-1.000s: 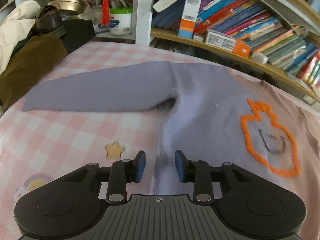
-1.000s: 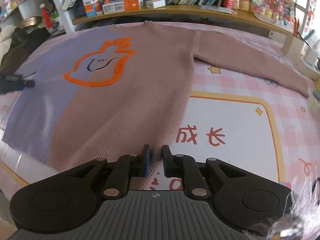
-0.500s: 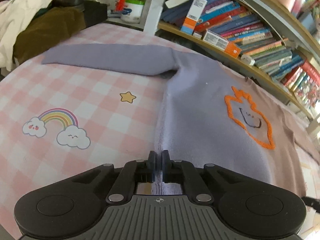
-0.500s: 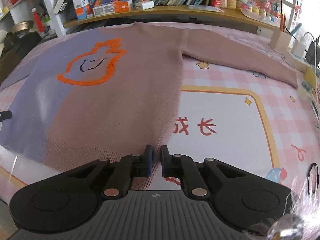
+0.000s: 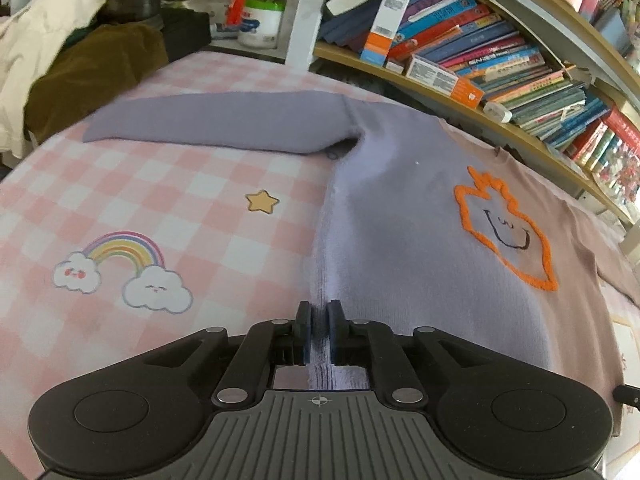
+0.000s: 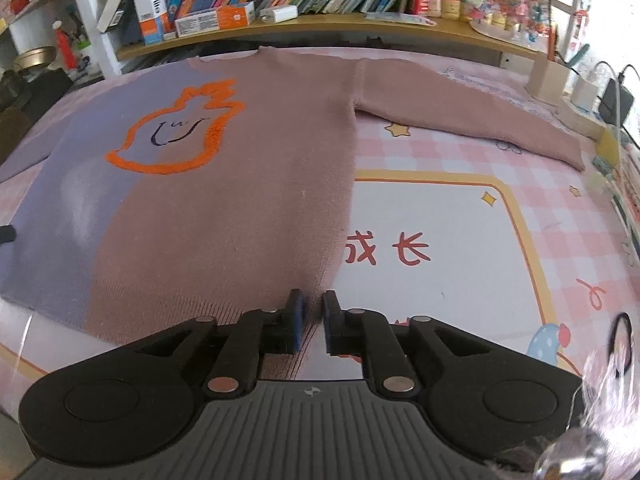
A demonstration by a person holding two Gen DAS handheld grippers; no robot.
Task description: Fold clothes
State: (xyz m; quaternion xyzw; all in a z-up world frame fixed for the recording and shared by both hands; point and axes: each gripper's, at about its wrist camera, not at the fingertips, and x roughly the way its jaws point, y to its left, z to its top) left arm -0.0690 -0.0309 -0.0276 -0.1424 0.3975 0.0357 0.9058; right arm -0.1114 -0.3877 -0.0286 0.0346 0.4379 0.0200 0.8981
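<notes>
Now, step in hand: each gripper takes a bottom corner of the lilac-and-dusty-pink knitted sweater with an orange outlined face [image 6: 224,184], seemingly to lift the hem for the first fold.
Left gripper [image 5: 319,332]: jaws pressed together on the lilac hem corner, low centre of the left wrist view.
Right gripper [image 6: 311,326]: jaws nearly together over the pink ribbed hem corner; cannot tell whether they truly pinch it.
Advice: confirm the right grip, then raise both corners level so the hem stays straight and the 2 sleeves do not drag.
Sweater: flat, face up, sleeves spread.
Surface: pink-and-white checked cloth printed with a rainbow and stars [image 5: 152,184].
Room: wooden shelf of books [image 6: 320,24] across the top; brown and cream garments [image 5: 80,60] heaped upper left.
</notes>
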